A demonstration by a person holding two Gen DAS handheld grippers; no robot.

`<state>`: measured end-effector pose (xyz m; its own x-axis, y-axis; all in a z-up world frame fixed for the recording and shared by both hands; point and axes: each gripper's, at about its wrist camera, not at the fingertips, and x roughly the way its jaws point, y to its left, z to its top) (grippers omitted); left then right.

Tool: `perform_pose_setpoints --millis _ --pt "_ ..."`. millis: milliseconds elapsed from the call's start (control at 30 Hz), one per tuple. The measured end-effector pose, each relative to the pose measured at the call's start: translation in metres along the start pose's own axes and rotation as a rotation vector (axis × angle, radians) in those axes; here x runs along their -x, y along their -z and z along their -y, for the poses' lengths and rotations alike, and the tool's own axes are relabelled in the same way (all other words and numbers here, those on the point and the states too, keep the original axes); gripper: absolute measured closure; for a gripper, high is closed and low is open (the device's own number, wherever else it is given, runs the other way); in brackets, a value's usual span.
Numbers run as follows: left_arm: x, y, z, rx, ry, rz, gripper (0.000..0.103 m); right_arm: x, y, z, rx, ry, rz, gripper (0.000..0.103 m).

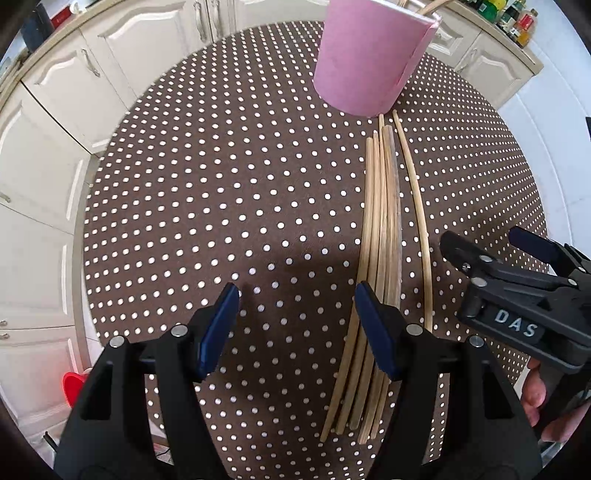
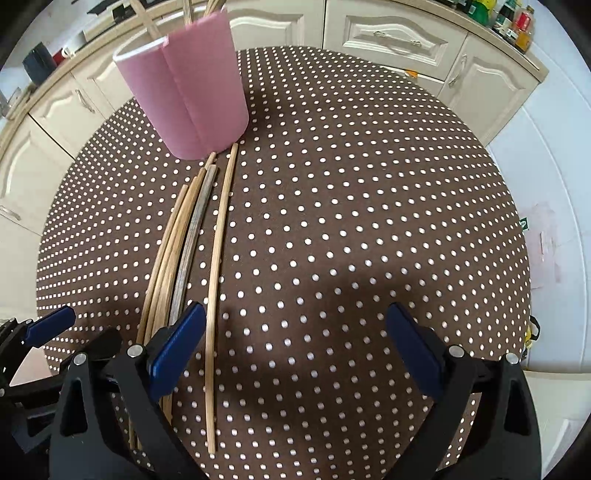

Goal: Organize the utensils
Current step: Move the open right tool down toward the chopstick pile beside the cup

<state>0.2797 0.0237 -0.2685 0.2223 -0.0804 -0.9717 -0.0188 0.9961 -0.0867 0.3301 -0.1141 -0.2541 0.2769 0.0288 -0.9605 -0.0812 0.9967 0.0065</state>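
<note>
Pink cylindrical holder [image 2: 192,96], far: few sticks stowed; six thin bamboo chopsticks [image 2: 184,258] remain on dotted brown worktop [image 2: 351,221]; left tool [image 1: 295,332] and right tool [image 2: 295,350] wide, empty.

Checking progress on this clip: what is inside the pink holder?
A few wooden sticks poke above the rim of the pink holder. Its wall hides their lower parts and anything else inside.

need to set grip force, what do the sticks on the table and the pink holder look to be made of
Sticks: probably bamboo or light wood, unvarnished and matte, pale tan with fine lengthwise grain; one in the bundle looks greyer, maybe weathered.
Pink holder: seems to be a sheet of foam or thick card rolled into a tube, matte, with a visible white cut edge and an overlapping seam. Cannot tell which for certain.
</note>
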Motion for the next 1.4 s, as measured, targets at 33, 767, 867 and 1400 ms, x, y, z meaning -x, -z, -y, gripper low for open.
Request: perform_pose_setpoints --millis 33,767,867,1400 --pt "-0.004 -0.002 0.001 -0.003 0.000 -0.011 0.038 -0.002 0.000 -0.004 0.007 0.013 -0.008 0.009" --pt "-0.019 -0.051 0.003 -0.068 0.052 -0.027 0.036 -0.005 -0.030 0.006 0.006 0.051 0.016 0.020" --pt "-0.023 -0.055 0.005 -0.086 0.050 -0.031 0.036 -0.001 -0.025 0.009 0.018 0.064 0.024 0.020" --pt "-0.035 -0.072 0.047 -0.134 0.029 -0.037 0.033 0.010 -0.001 0.029 -0.020 0.078 0.025 0.020"
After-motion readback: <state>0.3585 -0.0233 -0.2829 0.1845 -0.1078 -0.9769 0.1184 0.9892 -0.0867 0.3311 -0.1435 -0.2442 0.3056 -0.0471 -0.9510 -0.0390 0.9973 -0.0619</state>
